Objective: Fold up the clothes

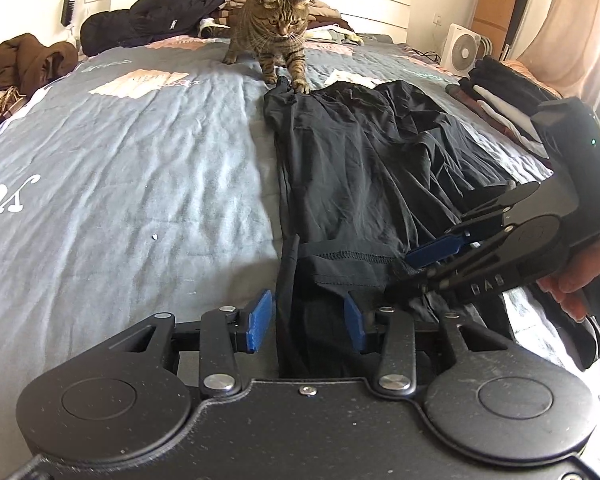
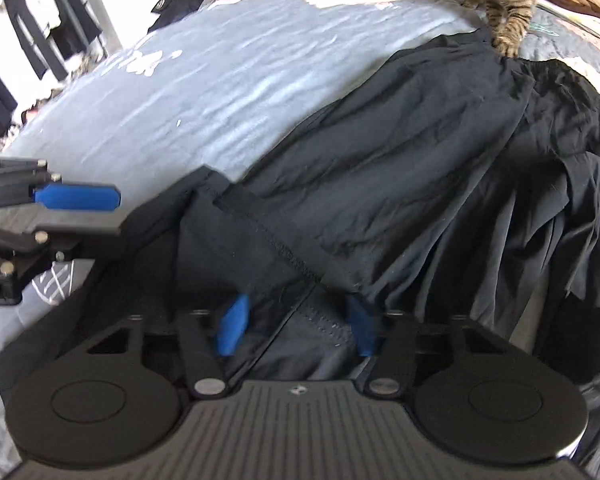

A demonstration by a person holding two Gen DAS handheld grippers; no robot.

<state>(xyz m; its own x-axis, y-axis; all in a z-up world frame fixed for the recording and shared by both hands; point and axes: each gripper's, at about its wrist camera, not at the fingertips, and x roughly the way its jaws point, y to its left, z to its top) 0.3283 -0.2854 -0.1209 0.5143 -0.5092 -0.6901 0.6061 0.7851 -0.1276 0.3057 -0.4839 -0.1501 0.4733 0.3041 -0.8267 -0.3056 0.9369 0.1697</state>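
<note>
A black garment lies stretched along the grey bedspread, its far end under a tabby cat's paw. Its near hem sits between the blue pads of my left gripper, whose jaws stand apart around the cloth without pinching it. My right gripper is also open, with the hem and seam of the garment lying between its pads. In the left wrist view the right gripper comes in from the right over the hem. In the right wrist view the left gripper shows at the left edge.
A tabby cat stands at the far end with a paw on the garment; it also shows in the right wrist view. Dark clothes are heaped by the headboard. Folded clothes sit at the right. A white fan stands beyond.
</note>
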